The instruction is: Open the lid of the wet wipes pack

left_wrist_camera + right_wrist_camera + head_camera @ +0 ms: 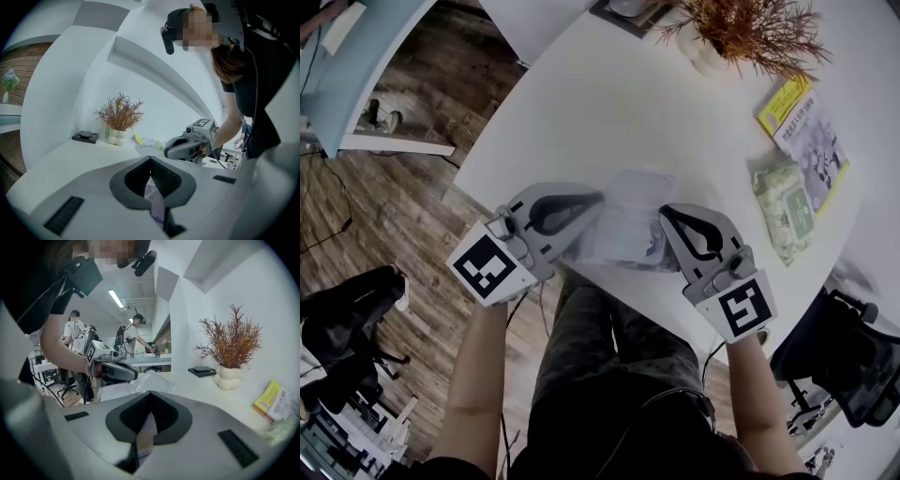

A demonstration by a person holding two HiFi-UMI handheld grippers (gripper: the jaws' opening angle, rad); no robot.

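A translucent white plastic pack (626, 223) lies at the near edge of the white table (609, 103), held from both sides. My left gripper (586, 204) is shut on the pack's left edge. In the left gripper view a thin whitish-purple strip of film (154, 197) is pinched between the closed jaws of that gripper (151, 171). My right gripper (667, 221) is shut on the pack's right edge, and the same kind of film (146, 434) shows in its closed jaws (150, 409). A green wet wipes pack (787, 208) lies apart at the table's right.
A yellow-and-white booklet (809, 136) lies beside the green pack. A dried plant in a white vase (739, 30) stands at the far side, with a dark flat object (623, 11) to its left. An office chair (848, 361) stands at the right, and wooden floor (384, 197) lies to the left.
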